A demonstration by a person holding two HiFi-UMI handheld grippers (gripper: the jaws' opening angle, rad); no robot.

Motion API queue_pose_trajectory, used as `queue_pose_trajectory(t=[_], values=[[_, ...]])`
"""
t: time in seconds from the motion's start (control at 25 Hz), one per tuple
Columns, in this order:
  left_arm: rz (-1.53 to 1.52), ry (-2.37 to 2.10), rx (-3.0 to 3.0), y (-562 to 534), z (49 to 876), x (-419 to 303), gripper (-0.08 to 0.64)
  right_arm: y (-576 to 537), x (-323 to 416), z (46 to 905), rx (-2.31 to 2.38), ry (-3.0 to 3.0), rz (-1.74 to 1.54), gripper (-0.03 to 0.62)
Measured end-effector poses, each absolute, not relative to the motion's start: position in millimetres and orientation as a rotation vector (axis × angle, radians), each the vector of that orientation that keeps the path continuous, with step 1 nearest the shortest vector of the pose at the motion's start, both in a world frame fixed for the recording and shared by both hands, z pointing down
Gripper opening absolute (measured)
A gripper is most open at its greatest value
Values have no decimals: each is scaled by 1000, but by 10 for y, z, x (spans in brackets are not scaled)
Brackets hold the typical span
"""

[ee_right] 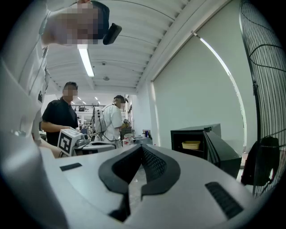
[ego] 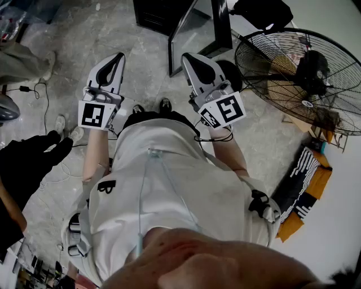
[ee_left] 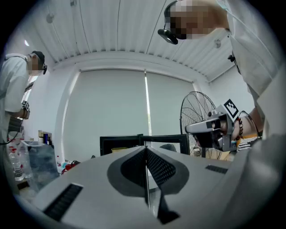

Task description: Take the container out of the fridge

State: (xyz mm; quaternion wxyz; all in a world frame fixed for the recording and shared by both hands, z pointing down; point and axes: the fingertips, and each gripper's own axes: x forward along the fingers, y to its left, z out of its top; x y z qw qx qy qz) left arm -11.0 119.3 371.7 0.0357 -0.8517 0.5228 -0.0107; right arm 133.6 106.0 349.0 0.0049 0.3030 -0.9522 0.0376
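Observation:
A small black fridge (ee_right: 196, 142) stands on the floor with its door (ee_right: 223, 154) swung open. A pale yellow container (ee_right: 191, 145) sits on a shelf inside. In the left gripper view the same fridge (ee_left: 117, 144) is low and far ahead, with the container (ee_left: 119, 149) just visible. My left gripper (ego: 117, 57) and right gripper (ego: 189, 58) are held side by side at waist height, well short of the fridge (ego: 161, 16). Both are shut with nothing between the jaws. The closed jaws fill the lower part of the left gripper (ee_left: 146, 150) and right gripper (ee_right: 142, 150) views.
A large floor fan (ego: 302, 79) stands right of the fridge. Striped and orange boxes (ego: 304, 189) lie on the floor at the right. Two people (ee_right: 67, 114) stand at a cluttered bench to the left. A cable (ego: 34, 90) runs across the concrete floor.

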Motion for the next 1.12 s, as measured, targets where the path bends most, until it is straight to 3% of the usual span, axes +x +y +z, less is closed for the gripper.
queue_pose_trajectory(t=[0.76,0.8,0.84,0.88,1.12], values=[[-25,1626,-2587,1097,3717,-215,9,894,1348,3548,976,-2995,151,17],[-21,1624,-2586,1096,3723,-216,9,886,1345,3559,978,-2993,155,39],[-19,1625,-2587,1098,3731,-217,9,880,1336,3577,976,-2987,165,158],[-19,1627,-2591,1104,3740,-222,9,878,1319,3595,972,-2982,176,226],[-13,1623,-2620,1126,3749,-283,9,884,1212,3619,971,-2965,163,290]])
